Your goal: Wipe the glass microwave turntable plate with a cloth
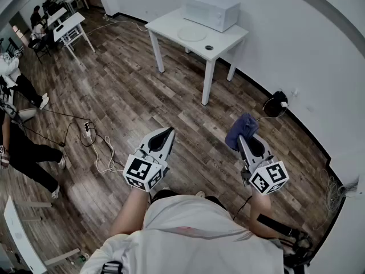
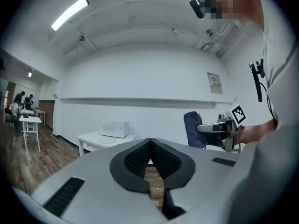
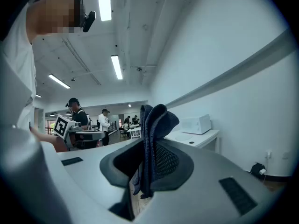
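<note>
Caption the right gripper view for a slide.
Right hand-held gripper shut on a dark blue cloth, facing the white table with microwave and glass turntable plate.

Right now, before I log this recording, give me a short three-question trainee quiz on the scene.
1. True or false: the dark blue folded cloth is clamped in the right tool.
2. Where does the round glass turntable plate lie? A) on the white table, in front of the white microwave oven; B) inside that oven; C) under the table.
3. Fill in: the left tool has its jaws ____ and holds nothing.
Key: 1 true; 2 A; 3 shut.
</note>
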Demonstrator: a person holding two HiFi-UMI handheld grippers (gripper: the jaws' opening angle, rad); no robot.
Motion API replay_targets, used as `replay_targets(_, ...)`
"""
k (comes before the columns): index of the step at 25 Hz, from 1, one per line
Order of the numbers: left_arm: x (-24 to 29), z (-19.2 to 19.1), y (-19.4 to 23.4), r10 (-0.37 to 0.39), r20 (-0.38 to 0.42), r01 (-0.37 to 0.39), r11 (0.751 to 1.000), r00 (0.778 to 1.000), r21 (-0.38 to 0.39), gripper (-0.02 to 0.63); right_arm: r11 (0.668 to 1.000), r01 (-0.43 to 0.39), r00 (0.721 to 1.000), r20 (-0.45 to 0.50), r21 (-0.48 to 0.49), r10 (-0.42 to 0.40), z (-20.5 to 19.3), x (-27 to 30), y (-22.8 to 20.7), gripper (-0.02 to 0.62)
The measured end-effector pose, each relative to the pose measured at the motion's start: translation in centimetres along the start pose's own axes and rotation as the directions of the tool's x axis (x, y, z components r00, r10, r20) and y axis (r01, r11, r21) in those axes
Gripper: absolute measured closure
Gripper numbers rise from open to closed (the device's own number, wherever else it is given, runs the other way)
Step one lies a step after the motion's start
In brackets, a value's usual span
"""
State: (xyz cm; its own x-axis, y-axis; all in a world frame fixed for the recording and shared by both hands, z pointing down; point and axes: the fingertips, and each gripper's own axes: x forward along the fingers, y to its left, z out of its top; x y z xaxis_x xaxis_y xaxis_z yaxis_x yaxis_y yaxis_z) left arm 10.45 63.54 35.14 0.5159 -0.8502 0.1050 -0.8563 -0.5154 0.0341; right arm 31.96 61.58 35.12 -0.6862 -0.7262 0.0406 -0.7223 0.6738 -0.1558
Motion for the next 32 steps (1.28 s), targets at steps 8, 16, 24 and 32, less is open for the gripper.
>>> replay_targets(8,3.3,-1.2,-1.1,0.029,-0.031,-0.03,0.999,0.999,-0.023,0.596,0.998,-0.043,0.999,-0.029,0.034,0.044,-1.5,0.7,-3.2,0.534)
replay_targets(16,7.0,-1.4,0.9,0.01,-0.02,-0.011,1.0,1.0,-0.021,0.597,0.999,-0.041,0.998,-0.036,0.03,0.042,-1.6,3.7,-5.4,0.534)
replay_targets(24,12.0,-0.4,6.9,-0.025,0.0,0.025,0.999,1.0,-0.035,0.595,1.0,-0.005,0.999,-0.054,0.025,0.006,-0.7,10.3,-8.2,0.534)
replay_targets(32,15.1,0.4,18.2,-0.01,-0.001,0.01,0.998,1.0,-0.055,0.595,1.0,-0.014,0.998,-0.062,0.004,0.014,0.9,22.0,-8.2,0.534)
